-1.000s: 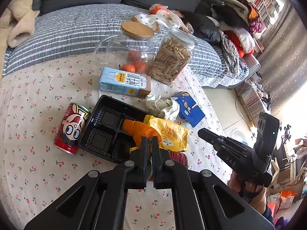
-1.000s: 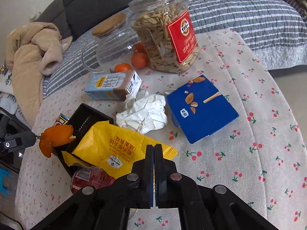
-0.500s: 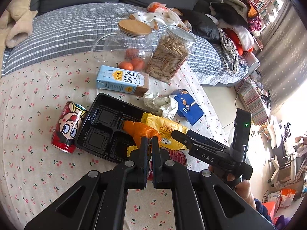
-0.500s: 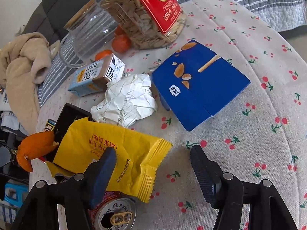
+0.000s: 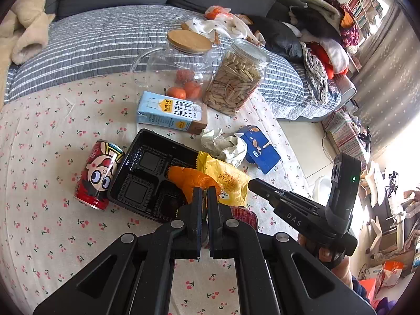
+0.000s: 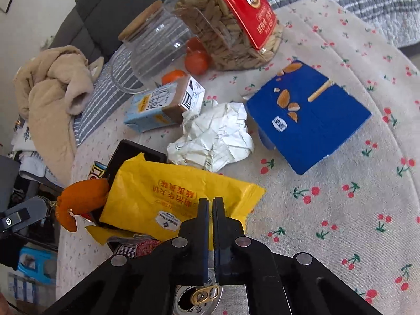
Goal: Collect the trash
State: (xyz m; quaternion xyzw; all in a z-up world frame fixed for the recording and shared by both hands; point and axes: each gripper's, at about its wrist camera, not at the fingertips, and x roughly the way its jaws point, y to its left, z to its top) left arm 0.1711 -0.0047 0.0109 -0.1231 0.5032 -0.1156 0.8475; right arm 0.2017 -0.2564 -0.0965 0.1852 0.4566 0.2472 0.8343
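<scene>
My left gripper (image 5: 204,191) is shut on a piece of orange peel (image 5: 194,181) and holds it just above the black plastic tray (image 5: 141,157). A yellow snack wrapper (image 6: 162,191) lies half over the tray's right end. My right gripper (image 6: 211,202) is shut on the near edge of that wrapper. In the left wrist view the right gripper (image 5: 252,183) reaches in from the right to the wrapper (image 5: 225,176). In the right wrist view the peel (image 6: 81,197) hangs from the left gripper (image 6: 47,207) at the left edge. A red can (image 6: 199,295) lies under the wrapper.
On the cherry-print cloth lie a cartoon-face can (image 5: 98,174), crumpled white paper (image 6: 215,136), a blue box (image 6: 309,120) and a milk carton (image 5: 170,113). Behind stand a seed jar (image 5: 236,81), a glass jug (image 5: 181,57) and tangerines (image 5: 183,90). The table edge drops off at right.
The right gripper opened wide, came down to the yellow wrapper and closed on its near edge. The left gripper stayed put with the peel.
</scene>
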